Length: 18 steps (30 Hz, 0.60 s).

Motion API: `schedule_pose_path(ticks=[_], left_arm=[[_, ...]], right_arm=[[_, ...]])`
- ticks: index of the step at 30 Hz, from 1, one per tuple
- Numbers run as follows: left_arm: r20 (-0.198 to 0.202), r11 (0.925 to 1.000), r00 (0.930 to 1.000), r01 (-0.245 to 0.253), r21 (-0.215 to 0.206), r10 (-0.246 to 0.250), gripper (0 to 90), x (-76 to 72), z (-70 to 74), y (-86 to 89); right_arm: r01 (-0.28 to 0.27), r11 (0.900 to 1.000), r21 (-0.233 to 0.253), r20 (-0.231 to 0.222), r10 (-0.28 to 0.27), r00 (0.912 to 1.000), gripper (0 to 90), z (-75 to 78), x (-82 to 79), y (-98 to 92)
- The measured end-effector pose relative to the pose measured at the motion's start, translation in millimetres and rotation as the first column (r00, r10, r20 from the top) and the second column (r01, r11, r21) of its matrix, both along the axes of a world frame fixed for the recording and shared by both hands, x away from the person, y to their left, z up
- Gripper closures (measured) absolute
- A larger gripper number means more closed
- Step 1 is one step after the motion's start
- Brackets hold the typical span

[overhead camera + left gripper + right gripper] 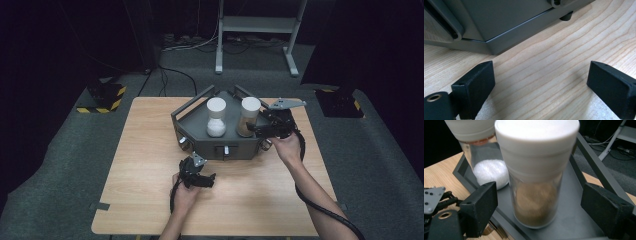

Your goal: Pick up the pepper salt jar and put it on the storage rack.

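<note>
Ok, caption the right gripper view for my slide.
Open right gripper straddling the brown jar in the grey tray.

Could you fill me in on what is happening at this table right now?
A person works with tongs in each hand. The right tongs are open, with their jaws on either side of the jar of brown powder, not yet closed on it. That jar stands in a grey tray beside a jar of white grains. The left tongs are open too, low over the wooden table in front of the tray, holding nothing.
</note>
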<state>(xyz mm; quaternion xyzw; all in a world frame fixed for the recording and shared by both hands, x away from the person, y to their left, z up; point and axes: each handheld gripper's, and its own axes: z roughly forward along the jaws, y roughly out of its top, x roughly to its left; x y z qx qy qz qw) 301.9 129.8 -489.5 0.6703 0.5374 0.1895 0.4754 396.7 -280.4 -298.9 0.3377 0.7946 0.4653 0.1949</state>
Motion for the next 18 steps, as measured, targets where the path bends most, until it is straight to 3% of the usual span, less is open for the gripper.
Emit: schedule_pose_path(ticks=[18], left_arm=[[0.000, 1.0000, 1.0000, 0.000, 0.001, 0.000, 7.9, 0.0, 0.0, -0.1]], right_arm=[[0.020, 1.000, -0.011, -0.006, -0.020, 0.9998, 14.4, -19.9, -21.2, -23.9]])
